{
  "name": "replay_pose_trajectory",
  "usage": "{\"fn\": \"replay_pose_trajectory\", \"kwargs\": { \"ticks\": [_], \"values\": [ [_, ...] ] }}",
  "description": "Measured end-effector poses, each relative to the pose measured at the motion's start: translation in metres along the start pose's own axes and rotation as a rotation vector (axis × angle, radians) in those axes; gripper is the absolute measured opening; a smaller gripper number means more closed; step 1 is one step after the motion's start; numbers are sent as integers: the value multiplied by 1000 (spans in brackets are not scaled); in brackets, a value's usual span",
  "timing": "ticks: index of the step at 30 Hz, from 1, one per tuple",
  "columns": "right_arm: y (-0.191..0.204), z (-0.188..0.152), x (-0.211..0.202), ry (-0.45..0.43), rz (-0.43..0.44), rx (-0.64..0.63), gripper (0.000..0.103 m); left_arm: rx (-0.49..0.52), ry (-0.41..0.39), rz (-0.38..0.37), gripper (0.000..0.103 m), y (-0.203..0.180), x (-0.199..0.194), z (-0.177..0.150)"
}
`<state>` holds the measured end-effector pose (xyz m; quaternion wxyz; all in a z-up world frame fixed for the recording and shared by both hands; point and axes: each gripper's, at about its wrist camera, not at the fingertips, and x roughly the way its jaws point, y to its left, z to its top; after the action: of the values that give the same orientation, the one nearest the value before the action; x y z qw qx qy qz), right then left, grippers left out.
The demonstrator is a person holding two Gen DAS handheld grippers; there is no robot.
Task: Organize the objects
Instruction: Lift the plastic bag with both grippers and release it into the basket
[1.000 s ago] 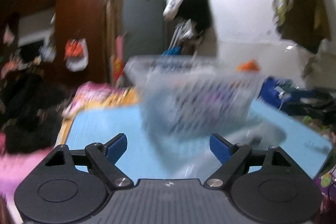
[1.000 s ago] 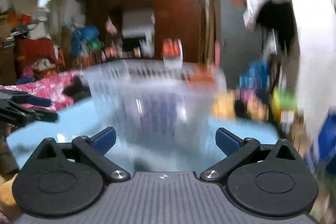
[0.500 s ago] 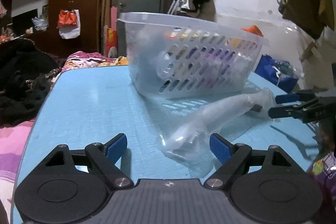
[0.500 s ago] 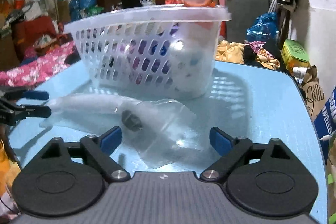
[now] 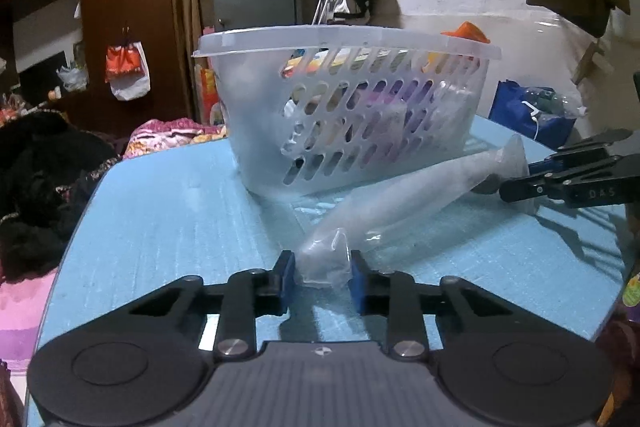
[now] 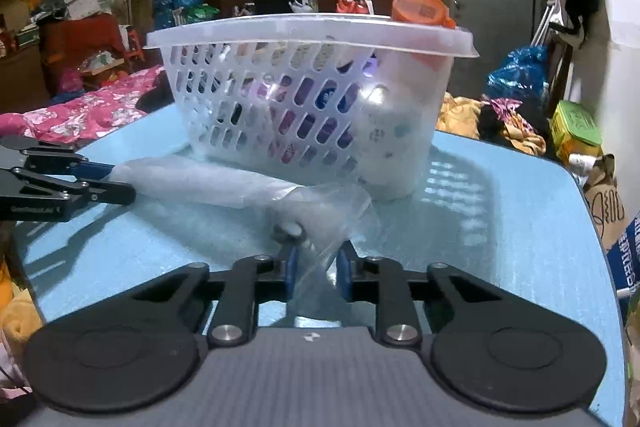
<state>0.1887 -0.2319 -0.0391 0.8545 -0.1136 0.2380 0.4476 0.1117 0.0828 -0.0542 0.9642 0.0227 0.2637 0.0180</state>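
A long clear plastic bag (image 5: 404, 203) lies on the blue table (image 5: 168, 227) in front of a clear slotted basket (image 5: 344, 111) full of mixed items. My left gripper (image 5: 322, 277) is shut on one end of the bag. My right gripper (image 6: 316, 267) is shut on the other end (image 6: 320, 223), where a small dark object shows inside. The bag (image 6: 208, 183) and the basket (image 6: 304, 99) also show in the right wrist view. Each gripper shows in the other's view, the right (image 5: 568, 179) and the left (image 6: 60, 183).
An orange-lidded container (image 6: 420, 13) sticks out of the basket. Bedding and dark clothes (image 5: 36, 179) lie left of the table. Bags and a green box (image 6: 576, 131) sit beyond the table's right edge. A wardrobe and a door stand behind.
Both grippers were open half a second ago; now each has shut on an end of the plastic bag. The views have steadied and moved closer to the bag.
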Motion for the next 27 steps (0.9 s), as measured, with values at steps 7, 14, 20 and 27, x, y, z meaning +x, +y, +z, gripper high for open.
{"fn": "replay_pose_trajectory", "kwargs": {
  "ticks": [7, 14, 20, 27],
  "values": [
    [5, -2, -12, -79, -20, -17, 15, -6, -68, -9, 20, -2, -7, -7],
    [11, -6, -16, -111, -38, -18, 14, -3, -112, -7, 19, -5, -13, -12],
    [22, -9, -38, -205, -60, -31, 14, 1, -179, -7, 19, -9, -31, -13],
    [39, 19, -73, -318, -86, -85, 14, 16, -298, 19, 19, -12, -66, 10]
  ]
}}
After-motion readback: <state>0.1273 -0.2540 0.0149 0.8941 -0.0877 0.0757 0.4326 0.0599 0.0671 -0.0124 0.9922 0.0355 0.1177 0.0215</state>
